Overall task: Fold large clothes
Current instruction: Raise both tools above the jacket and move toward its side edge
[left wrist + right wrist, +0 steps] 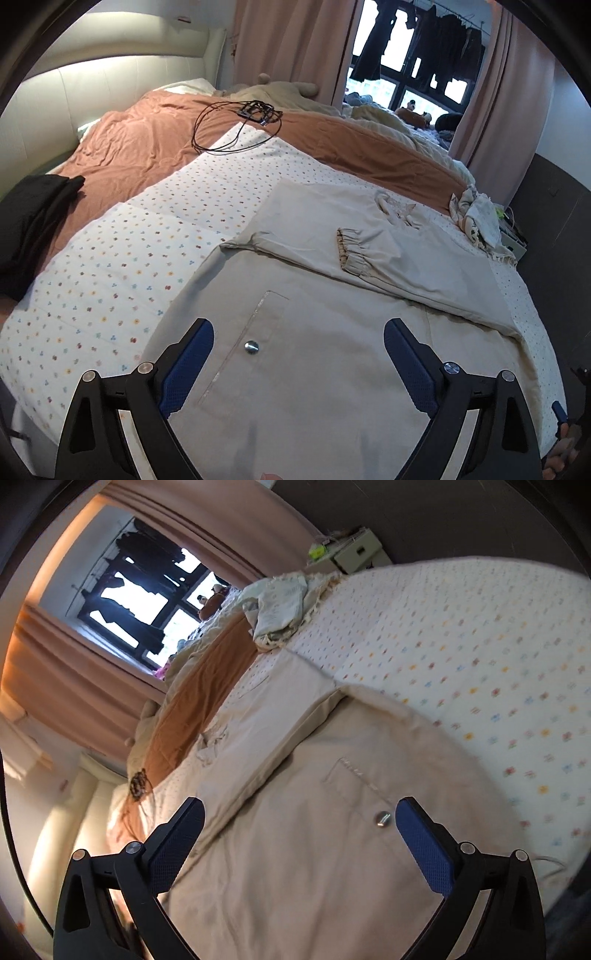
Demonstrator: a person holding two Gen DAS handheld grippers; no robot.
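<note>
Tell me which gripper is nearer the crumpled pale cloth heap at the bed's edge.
Right, going by the heap's size in each view. The crumpled cloth heap lies far ahead of both; left gripper and right gripper hang open over beige trousers.

Daylight from window [406, 55], blown-out glare, fisheye edge warp, right view motion-blurred

A: Garment [314, 369]: plain beige, one silver snap button [251, 347]. Sheet [110, 280]?

B: White, dotted with small multicoloured flowers. Blanket [147, 140]: rust-orange. Curtains [288, 48]: dusty pink

A: Gripper pads [188, 365]?

B: Blue, on black arms; folded cloth [29, 221] at left: black
</note>
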